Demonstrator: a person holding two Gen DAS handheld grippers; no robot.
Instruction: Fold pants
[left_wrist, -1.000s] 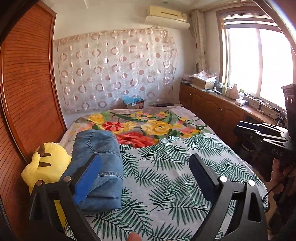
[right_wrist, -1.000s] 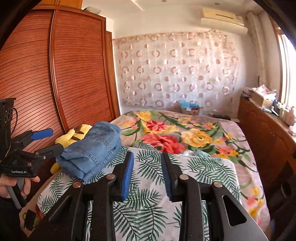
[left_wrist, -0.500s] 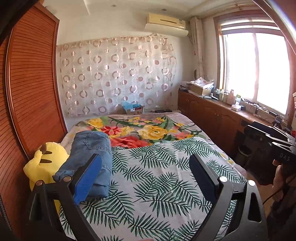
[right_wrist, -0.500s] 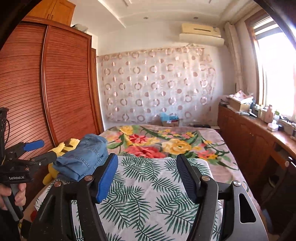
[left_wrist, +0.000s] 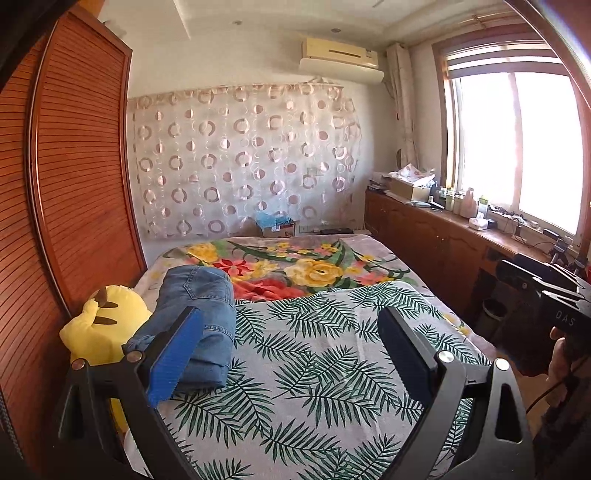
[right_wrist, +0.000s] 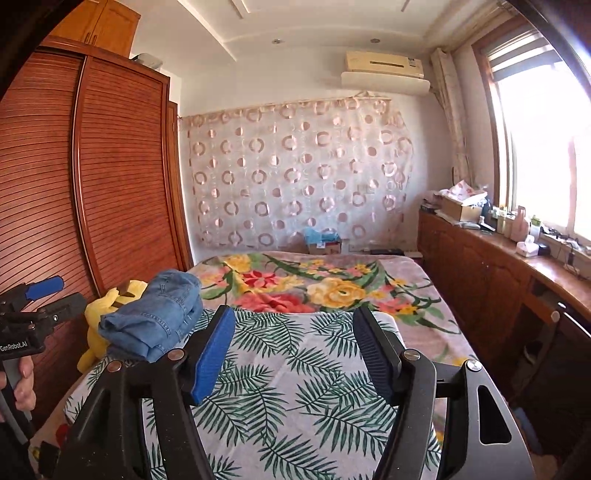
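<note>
The folded blue jeans (left_wrist: 199, 317) lie in a stack on the left side of the bed's palm-leaf sheet (left_wrist: 314, 369), next to a yellow plush toy. My left gripper (left_wrist: 290, 332) hovers open over the sheet's near part, apart from the jeans, with nothing between its fingers. In the right wrist view the jeans (right_wrist: 159, 314) sit to the left of my right gripper (right_wrist: 293, 321). It is open and empty above the sheet (right_wrist: 280, 387). A hand holds the left gripper (right_wrist: 40, 295) at that view's left edge.
A yellow plush toy (left_wrist: 99, 325) leans between the bed and the wooden wardrobe (left_wrist: 81, 184) on the left. A floral blanket (left_wrist: 295, 266) covers the far half of the bed. A wooden counter (left_wrist: 461, 236) with bottles and boxes runs under the window on the right.
Both grippers have drawn back from the bed, so the jeans look smaller and farther. The right gripper's jaws went from nearly closed to wide apart.
</note>
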